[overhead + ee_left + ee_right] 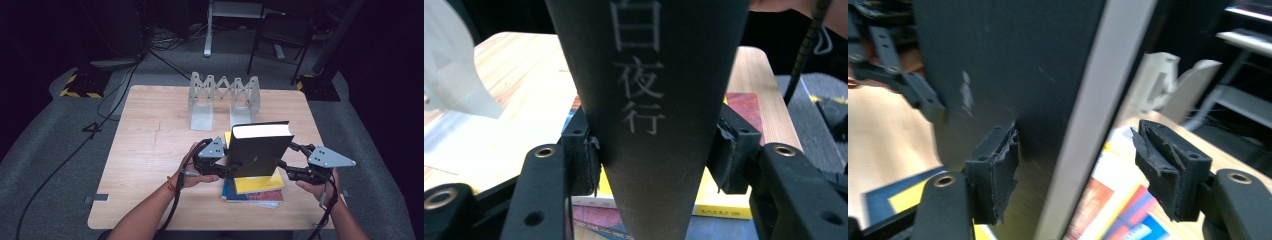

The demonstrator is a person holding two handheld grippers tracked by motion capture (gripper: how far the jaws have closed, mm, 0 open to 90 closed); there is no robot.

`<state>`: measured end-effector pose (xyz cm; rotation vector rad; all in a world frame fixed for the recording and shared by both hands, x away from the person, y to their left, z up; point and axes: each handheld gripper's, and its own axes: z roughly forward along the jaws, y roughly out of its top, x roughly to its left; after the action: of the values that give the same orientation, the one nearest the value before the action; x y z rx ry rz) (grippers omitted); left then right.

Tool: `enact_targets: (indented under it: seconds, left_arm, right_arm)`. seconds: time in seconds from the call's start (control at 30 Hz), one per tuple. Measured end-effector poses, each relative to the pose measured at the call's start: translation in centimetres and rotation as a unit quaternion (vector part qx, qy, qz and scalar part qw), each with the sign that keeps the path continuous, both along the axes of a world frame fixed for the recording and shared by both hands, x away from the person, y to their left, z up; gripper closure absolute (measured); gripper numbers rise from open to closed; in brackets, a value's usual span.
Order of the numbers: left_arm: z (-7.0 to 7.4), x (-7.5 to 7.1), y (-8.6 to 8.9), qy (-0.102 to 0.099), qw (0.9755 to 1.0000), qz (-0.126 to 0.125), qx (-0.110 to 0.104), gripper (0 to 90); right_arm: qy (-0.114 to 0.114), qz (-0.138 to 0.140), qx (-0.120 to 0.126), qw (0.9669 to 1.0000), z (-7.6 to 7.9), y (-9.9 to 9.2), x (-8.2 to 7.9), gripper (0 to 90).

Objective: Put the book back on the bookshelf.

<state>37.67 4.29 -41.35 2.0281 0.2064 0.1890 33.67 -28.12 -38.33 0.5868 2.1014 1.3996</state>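
Thick black hardcover book (257,150) stands upright over the near stack of books (252,187) on the desk (150,150). Left claw (651,160) apparently pinches its spine to steady it; right claw (1075,175) spread, straddling the page edge, one pad clear.

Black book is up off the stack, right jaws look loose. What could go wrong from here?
1. The right gripper straddles the black book with a visible gap, so the left gripper carries it alone; it may pivot or slip.
2. If dropped, it lands on the book stack and could shift it.
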Motion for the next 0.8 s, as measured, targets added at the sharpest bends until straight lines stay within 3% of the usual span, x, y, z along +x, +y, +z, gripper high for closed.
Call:
enact_targets:
  seconds: [0.1, 0.17, 0.23, 0.3, 0.4, 0.5, 0.6, 0.8]
  left_arm:
    - [0.2, -0.2, -0.3, -0.007, 1.0, -0.004, 0.005, 48.7]
    - [0.6, -0.3, -0.5, -0.011, 0.9999, -0.001, -0.005, 48.0]
    - [1.3, -0.3, -0.8, -0.015, 0.9998, 0.003, -0.015, 47.5]
    - [1.6, -0.4, -1.0, -0.02, 0.9997, 0.006, -0.012, 46.1]
    - [2.3, -0.4, -1.5, -0.013, 0.9991, 0.018, -0.037, 45.5]
    - [3.2, -0.4, -2.2, -0.023, 0.9984, 0.023, -0.047, 44.3]
    - [4.1, 0.0, -2.3, -0.014, 0.9978, 0.012, -0.063, 44.5]
    - [5.2, 0.2, -2.5, -0.012, 0.9976, 0.001, -0.068, 44.8]
  right_arm:
    - [-0.004, 0.014, -0.009, 0.9999, 0.1, 0.6, 0.0, 37.8]
    - [-0.011, 0.009, -0.018, 0.9997, 0.2, 0.9, -0.2, 37.5]
    - [-0.009, 0.012, -0.015, 0.9998, 0.2, 0.9, -0.2, 38.2]
    - [-0.011, 0.01, -0.014, 0.9998, 0.1, 1.0, -0.3, 38.3]
    - [-0.014, 0.01, -0.013, 0.9998, 0.0, 1.0, -0.3, 38.5]
    - [-0.016, 0.009, -0.013, 0.9997, 0.0, 1.0, -0.3, 38.4]
    - [-0.016, 0.011, -0.012, 0.9997, 0.0, 1.0, -0.3, 38.4]
    - [-0.012, 0.02, -0.006, 0.9997, -0.1, 0.9, -0.1, 38.4]
